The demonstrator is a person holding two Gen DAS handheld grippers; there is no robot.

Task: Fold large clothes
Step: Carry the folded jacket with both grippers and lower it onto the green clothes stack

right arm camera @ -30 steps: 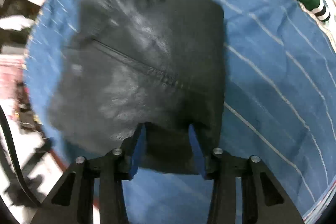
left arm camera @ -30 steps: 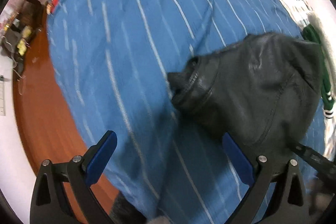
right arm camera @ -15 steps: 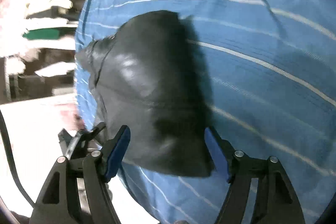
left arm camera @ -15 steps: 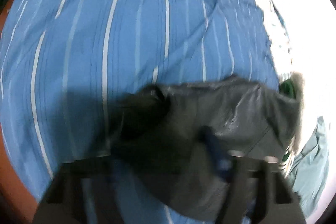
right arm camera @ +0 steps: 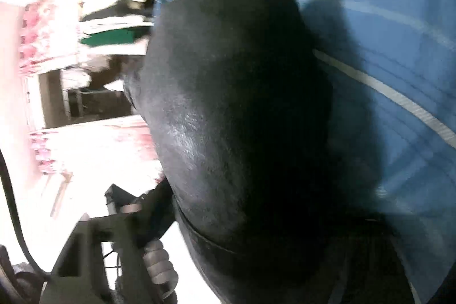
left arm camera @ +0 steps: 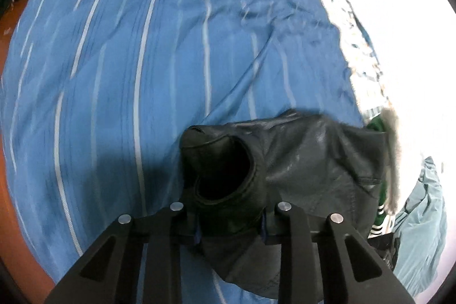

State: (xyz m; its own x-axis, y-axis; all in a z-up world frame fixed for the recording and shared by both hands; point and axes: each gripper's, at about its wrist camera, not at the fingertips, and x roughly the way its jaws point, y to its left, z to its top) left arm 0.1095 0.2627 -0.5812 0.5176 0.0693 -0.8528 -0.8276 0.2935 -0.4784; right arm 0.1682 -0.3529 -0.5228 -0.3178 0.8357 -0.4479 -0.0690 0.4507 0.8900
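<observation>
A folded black leather jacket (left arm camera: 313, 161) lies on the blue striped bedsheet (left arm camera: 142, 47). My left gripper (left arm camera: 229, 230) is shut on the jacket's near folded edge, the rolled collar bulging between its fingers. In the right wrist view the jacket (right arm camera: 242, 118) fills most of the frame, lifted off the sheet (right arm camera: 399, 33) and covering my right gripper's fingers, so their state is hidden. The other gripper's body (right arm camera: 119, 241) shows at lower left.
A green garment with white stripes (left arm camera: 379, 218) and a grey fur trim (left arm camera: 392, 161) lie right of the jacket. A light teal garment (left arm camera: 421, 232) lies at the far right. Orange floor (left arm camera: 8, 190) shows past the bed's left edge. Shelves with clutter (right arm camera: 114, 33) stand beyond.
My left gripper moved onto the jacket's folded edge and closed on it. My right gripper moved in under the jacket, which now is raised and covers its fingers.
</observation>
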